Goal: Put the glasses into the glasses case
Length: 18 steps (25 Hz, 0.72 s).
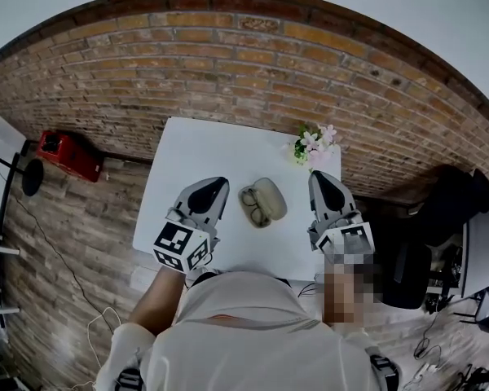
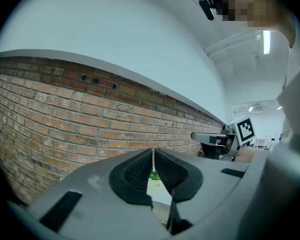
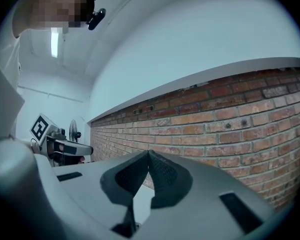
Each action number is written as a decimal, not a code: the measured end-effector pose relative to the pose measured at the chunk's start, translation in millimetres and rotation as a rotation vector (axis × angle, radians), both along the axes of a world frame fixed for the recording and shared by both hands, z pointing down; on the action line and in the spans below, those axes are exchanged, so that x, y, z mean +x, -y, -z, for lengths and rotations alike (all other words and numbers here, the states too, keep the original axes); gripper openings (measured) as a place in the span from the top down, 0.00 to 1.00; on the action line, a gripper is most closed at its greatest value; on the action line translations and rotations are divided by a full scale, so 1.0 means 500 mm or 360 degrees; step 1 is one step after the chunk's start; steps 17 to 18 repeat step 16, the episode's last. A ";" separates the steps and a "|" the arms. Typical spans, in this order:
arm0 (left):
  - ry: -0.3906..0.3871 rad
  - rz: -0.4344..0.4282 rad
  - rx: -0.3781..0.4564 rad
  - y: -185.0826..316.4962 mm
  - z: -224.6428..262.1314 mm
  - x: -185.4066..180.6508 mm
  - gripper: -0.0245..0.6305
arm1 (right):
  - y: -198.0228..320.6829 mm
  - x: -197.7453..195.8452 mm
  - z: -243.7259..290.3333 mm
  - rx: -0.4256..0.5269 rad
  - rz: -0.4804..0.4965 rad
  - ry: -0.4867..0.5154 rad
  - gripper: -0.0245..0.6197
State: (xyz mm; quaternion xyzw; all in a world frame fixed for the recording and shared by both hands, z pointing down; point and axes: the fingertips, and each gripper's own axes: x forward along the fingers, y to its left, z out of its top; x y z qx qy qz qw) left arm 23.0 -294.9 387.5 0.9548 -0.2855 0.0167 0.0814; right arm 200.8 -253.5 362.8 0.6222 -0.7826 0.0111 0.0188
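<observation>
An open beige glasses case [image 1: 271,197] lies at the middle of the white table [image 1: 196,149]. Dark-rimmed glasses [image 1: 252,206] rest in its left half. My left gripper [image 1: 214,188] hovers to the left of the case, apart from it. My right gripper [image 1: 319,177] hovers to the case's right, also clear of it. Both point level toward the brick wall. In the left gripper view the left gripper [image 2: 153,153] has its jaws closed tip to tip with nothing between them. The right gripper [image 3: 148,155] looks the same in the right gripper view.
A small bunch of pink flowers [image 1: 313,144] stands at the table's far right corner. On the brick floor, a red box [image 1: 69,155] sits to the left and a black chair [image 1: 452,206] to the right. The brick wall [image 2: 65,114] runs beyond the table.
</observation>
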 end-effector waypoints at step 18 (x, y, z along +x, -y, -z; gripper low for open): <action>0.0015 0.0040 -0.0026 -0.015 -0.017 -0.021 0.93 | 0.010 -0.031 -0.031 -0.0083 0.0083 -0.0012 0.88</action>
